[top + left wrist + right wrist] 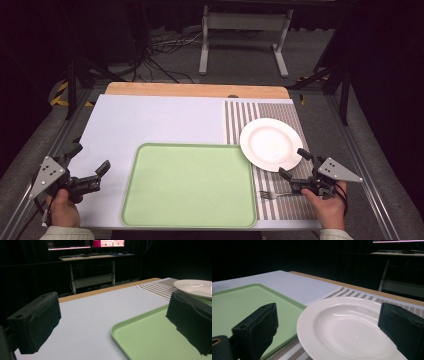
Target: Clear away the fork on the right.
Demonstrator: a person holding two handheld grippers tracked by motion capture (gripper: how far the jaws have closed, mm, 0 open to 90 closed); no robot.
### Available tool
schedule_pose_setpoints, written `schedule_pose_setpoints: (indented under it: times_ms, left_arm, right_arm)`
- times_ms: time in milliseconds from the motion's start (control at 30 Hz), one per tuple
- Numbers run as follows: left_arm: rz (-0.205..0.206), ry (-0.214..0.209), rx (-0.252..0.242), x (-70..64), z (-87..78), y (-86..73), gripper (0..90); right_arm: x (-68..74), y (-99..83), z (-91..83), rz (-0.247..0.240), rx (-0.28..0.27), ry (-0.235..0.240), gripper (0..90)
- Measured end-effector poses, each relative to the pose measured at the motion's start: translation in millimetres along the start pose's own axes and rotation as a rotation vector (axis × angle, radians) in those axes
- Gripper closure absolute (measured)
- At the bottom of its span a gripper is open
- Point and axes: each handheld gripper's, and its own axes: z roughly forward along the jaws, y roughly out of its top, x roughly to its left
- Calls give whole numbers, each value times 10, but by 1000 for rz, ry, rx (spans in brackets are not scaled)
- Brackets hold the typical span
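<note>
White plate (271,144): set on the striped placemat (295,202) at the table's right side, its left rim overlapping the green tray's (190,186) far right corner.

Fork (274,195): laid on the placemat near the front edge, just right of the tray, tines pointed toward the tray.

Right gripper (295,164): held at the front right corner, jaws spread wide, nothing gripped; the plate's near rim is framed between the jaws in the right gripper view.

Left gripper (90,159): held at the front left corner, jaws spread wide, nothing gripped, just left of the tray.
</note>
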Motion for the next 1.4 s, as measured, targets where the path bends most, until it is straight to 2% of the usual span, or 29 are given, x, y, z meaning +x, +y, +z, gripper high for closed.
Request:
schedule_pose_setpoints:
  times_ms: [167, 300, 433, 533, 567, 600, 733, 800, 900, 1267, 1367, 1400]
  left_arm:
    - [-1, 2, -5, -12, -5, 11, 2]
    - [8, 2, -4, -15, -10, 21, 2]
    - [6, 3, -4, -10, -14, 21, 2]
    - [8, 1, -3, -9, -13, 21, 2]
    - [9, 1, -2, -9, -13, 20, 2]
    - [7, 2, -3, -10, -11, 19, 2]
    - [7, 2, -3, -9, -11, 21, 2]
    - [10, 1, -2, -9, -12, 22, 2]
    - [9, 0, -3, -11, -15, 26, 2]
    - [9, 4, -5, -12, -21, 34, 2]
    - [7, 5, -4, -10, -21, 31, 2]
    - [7, 5, -4, -10, -21, 31, 2]
  right_arm:
    - [-11, 81, 64, -12, 8, 11, 36]
    - [2, 216, 144, -23, 24, 51, 37]
    - [8, 268, 168, -29, 46, 64, 36]
    - [20, 317, 203, -35, 73, 101, 36]
    - [33, 341, 223, -47, 99, 128, 36]
    - [33, 341, 223, -47, 99, 128, 36]
    - [46, 446, 254, -112, 180, 159, 36]
    - [48, 456, 258, -113, 185, 165, 36]
    - [52, 521, 265, -147, 254, 191, 51]
    - [42, 609, 291, -243, 449, 219, 51]
    - [41, 627, 302, -268, 496, 228, 51]
    - [41, 627, 302, -268, 496, 228, 51]
